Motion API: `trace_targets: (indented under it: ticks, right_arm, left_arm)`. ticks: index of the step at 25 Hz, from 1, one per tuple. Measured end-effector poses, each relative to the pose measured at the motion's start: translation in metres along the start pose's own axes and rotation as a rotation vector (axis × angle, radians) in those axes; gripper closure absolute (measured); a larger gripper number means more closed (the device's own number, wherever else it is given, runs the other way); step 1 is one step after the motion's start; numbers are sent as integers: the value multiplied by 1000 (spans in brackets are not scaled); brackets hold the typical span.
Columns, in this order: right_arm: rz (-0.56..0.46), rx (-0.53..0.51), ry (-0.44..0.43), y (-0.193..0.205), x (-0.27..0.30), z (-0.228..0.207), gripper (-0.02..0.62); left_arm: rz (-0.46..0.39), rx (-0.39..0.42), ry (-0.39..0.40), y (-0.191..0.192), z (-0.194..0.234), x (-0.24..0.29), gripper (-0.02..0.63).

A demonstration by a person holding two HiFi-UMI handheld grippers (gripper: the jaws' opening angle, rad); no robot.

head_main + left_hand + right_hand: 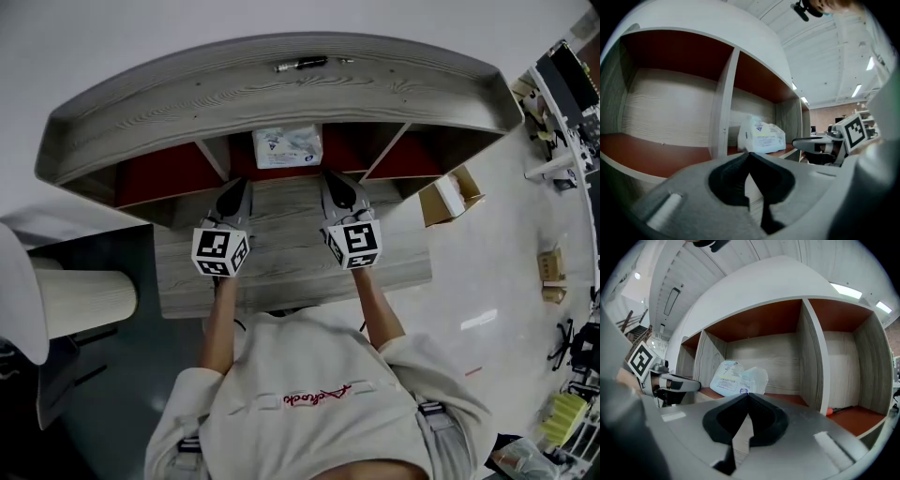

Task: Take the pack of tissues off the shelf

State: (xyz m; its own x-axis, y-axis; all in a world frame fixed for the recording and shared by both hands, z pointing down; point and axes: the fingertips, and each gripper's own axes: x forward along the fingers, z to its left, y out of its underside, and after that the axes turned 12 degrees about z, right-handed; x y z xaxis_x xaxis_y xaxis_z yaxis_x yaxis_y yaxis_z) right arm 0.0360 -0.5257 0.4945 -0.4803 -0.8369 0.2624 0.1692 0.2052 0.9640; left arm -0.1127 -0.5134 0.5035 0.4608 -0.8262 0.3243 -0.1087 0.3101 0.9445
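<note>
Head view: my left gripper (241, 187) and right gripper (331, 181) face the pack of tissues (287, 146), fingers closed, empty, staged to reach.

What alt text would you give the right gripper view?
The right gripper, jaws shut and empty, points at a pack of tissues lying in the middle compartment of a wooden shelf. The left gripper shows at the left, apart from the pack.
</note>
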Motion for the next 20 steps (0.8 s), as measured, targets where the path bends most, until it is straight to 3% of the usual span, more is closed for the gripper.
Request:
trace_targets:
  ticks: [5, 9, 12, 20]
  right_arm:
    - [-9, 1, -8, -5, 0, 4, 564]
    - [13, 32, -51, -9, 6, 7, 420]
    - [33, 32, -68, -15, 14, 6, 356]
    - [121, 35, -66, -29, 36, 3, 344]
  left_arm:
    - [-6, 2, 23, 1, -2, -3, 607]
    - [-5, 1, 35, 4, -5, -7, 607]
    - [-1, -2, 36, 8, -6, -10, 607]
    - [9, -22, 23, 20, 1, -22, 607]
